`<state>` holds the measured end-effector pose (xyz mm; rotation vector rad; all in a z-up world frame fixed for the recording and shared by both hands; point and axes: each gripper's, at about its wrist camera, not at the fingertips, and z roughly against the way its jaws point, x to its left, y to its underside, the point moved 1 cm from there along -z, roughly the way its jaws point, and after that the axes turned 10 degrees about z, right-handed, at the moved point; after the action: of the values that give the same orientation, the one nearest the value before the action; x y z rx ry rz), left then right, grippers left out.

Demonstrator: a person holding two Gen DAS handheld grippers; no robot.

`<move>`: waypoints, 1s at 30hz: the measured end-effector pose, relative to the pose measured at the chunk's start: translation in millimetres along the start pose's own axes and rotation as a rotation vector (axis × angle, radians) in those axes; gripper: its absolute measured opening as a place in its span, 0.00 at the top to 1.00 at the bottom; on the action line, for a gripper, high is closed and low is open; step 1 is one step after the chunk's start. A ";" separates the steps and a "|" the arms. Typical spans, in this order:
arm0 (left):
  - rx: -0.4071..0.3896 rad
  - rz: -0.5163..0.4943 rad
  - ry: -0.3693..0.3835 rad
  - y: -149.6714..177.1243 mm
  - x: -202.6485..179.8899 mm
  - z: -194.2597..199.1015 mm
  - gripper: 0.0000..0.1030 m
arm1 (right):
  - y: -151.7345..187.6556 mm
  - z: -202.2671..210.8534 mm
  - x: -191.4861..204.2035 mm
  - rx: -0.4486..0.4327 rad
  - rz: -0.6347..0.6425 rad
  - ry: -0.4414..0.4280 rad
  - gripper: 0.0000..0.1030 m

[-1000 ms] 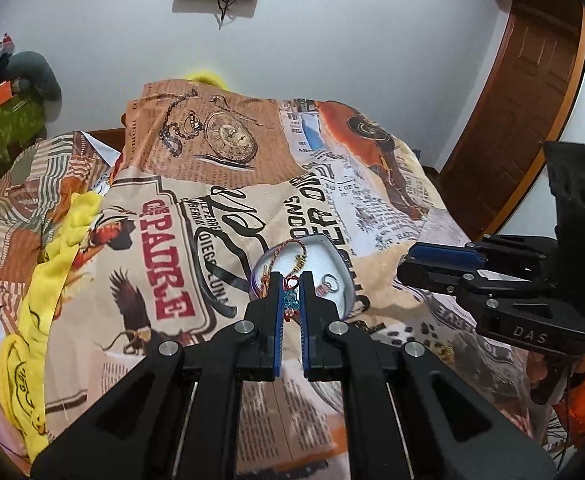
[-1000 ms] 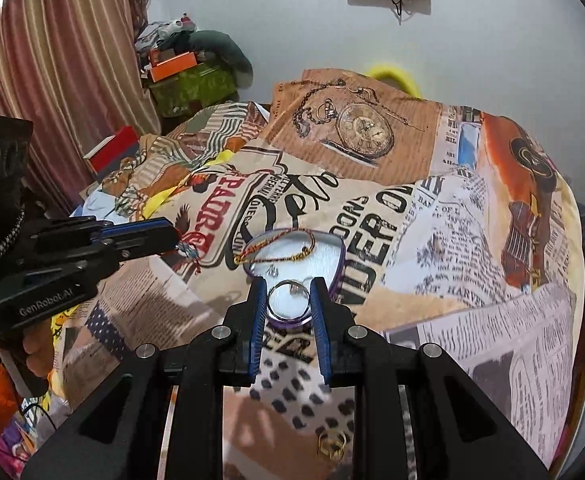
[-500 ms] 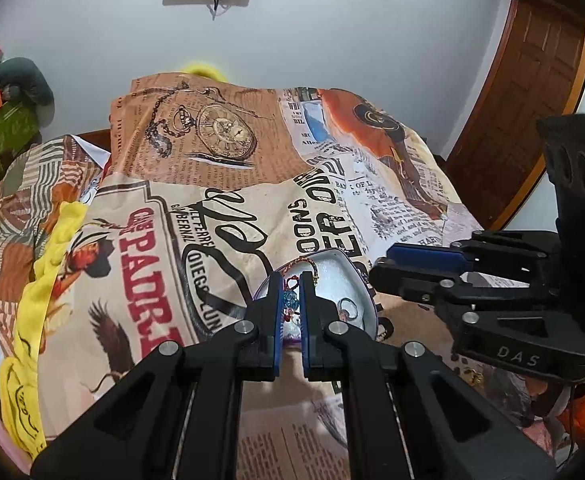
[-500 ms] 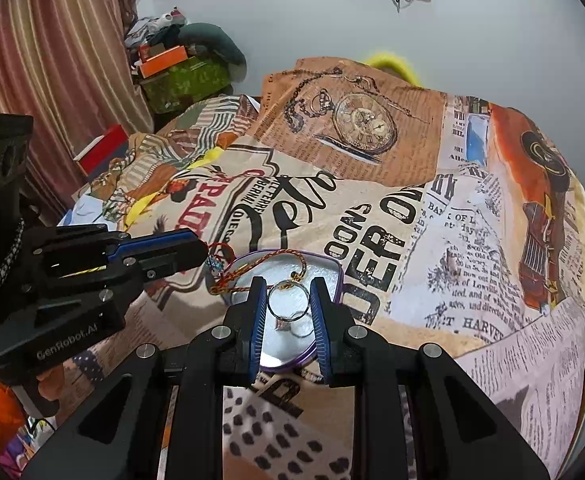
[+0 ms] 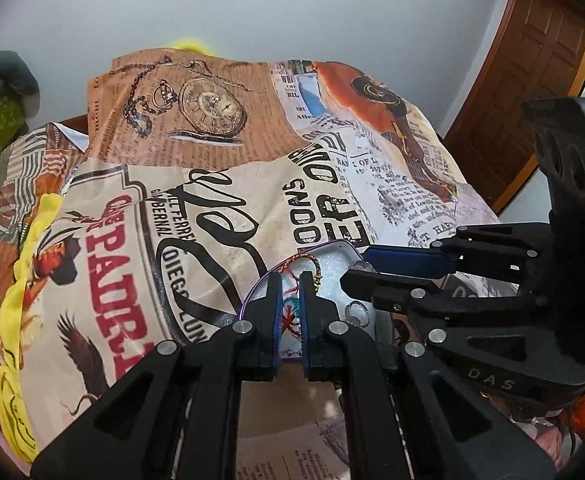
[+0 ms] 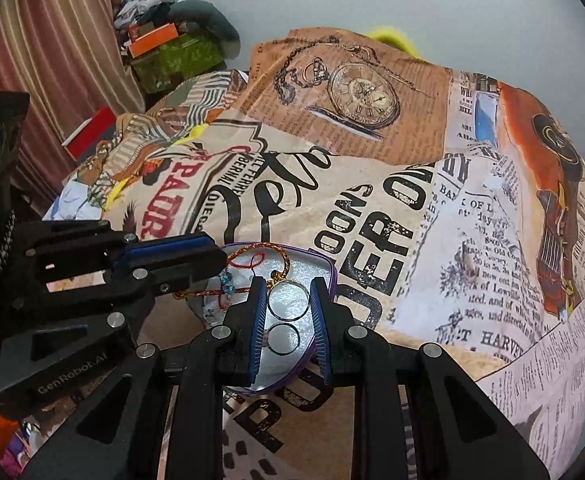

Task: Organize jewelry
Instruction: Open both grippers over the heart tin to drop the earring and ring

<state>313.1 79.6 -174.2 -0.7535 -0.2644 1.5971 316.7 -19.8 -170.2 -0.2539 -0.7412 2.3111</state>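
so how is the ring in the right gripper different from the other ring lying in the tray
The held ring is pinched between the right gripper's blue pads, above the tray; the loose ring lies flat on the silver lining. The held ring looks larger, though it may just be closer to the camera. The loose ring sits nearer the tray's near edge. Both are thin, plain silver-coloured hoops.
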 end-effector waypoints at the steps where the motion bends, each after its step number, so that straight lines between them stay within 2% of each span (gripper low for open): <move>1: 0.000 0.000 -0.005 -0.3 0.8 -0.2 0.95 | 0.1 -1.3 0.3 0.003 0.002 -0.001 0.81; 6: -0.030 -0.002 -0.046 -0.5 8.0 9.0 0.94 | 0.8 -6.4 5.1 0.013 0.033 0.016 0.80; 9: -0.053 -0.007 -0.075 -0.3 13.4 17.1 0.84 | 1.1 -8.9 8.2 0.018 0.048 0.031 0.80; 11: -0.065 -0.010 -0.099 0.6 16.9 21.9 0.72 | 0.8 -10.5 9.5 0.025 0.059 0.042 0.80; 17: -0.086 -0.018 -0.158 6.6 26.5 31.5 0.61 | 0.6 -15.5 9.0 0.056 0.057 0.055 0.80; 23: -0.092 0.007 -0.173 11.6 34.5 38.2 0.58 | -0.1 -14.0 10.1 0.070 0.048 0.060 0.77; 30: -0.094 0.028 -0.172 17.0 34.7 49.0 0.58 | 2.7 9.6 11.7 0.034 0.049 0.083 0.77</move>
<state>270.1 121.8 -157.7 -0.6945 -0.4586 1.6875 303.0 -17.9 -163.6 -0.3537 -0.6608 2.3420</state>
